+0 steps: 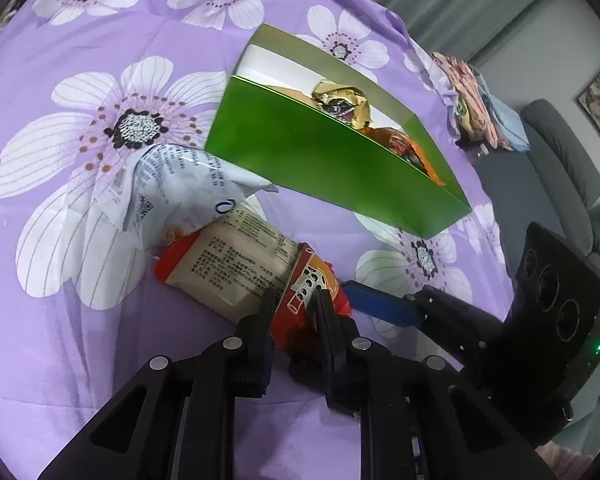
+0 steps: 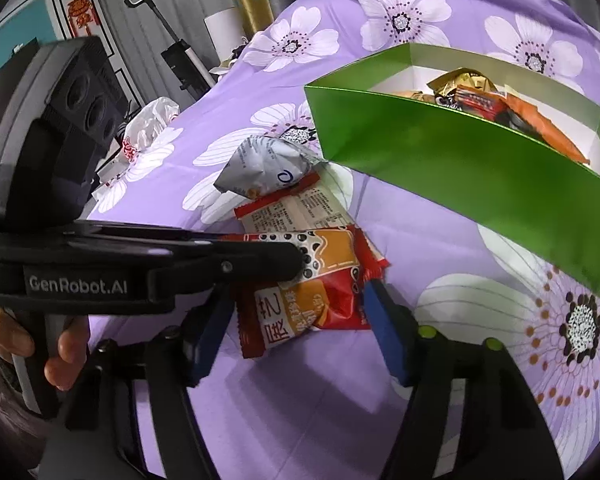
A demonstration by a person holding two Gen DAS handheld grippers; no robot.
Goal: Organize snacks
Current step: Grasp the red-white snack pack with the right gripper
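A red-and-orange snack packet [image 1: 306, 280] [image 2: 316, 276] lies on the purple floral sheet [image 1: 80, 340], and my left gripper [image 1: 296, 296] [image 2: 290, 260] is shut on one end of it. My right gripper [image 2: 298, 296] straddles the same packet with a blue finger [image 2: 384, 320] [image 1: 380, 304] at either side; the pads do not visibly press, so it is open. Just behind lie a beige packet with red ends [image 1: 236, 264] [image 2: 300, 208] and a crumpled white packet [image 1: 180, 184] [image 2: 264, 168]. The green box [image 1: 332, 168] [image 2: 460, 168] beyond holds a gold-wrapped snack [image 1: 340, 100] [image 2: 460, 80] and an orange packet [image 1: 408, 148] [image 2: 540, 120].
The sheet covers a bed whose edge drops off past the box. A pile of clothes [image 1: 472, 100] and a grey sofa [image 1: 560, 160] stand beyond it. A white plastic bag [image 2: 148, 124] lies at the far left edge, with an upright vacuum [image 2: 180, 60] behind. A person's hand [image 2: 60, 344] grips the left handle.
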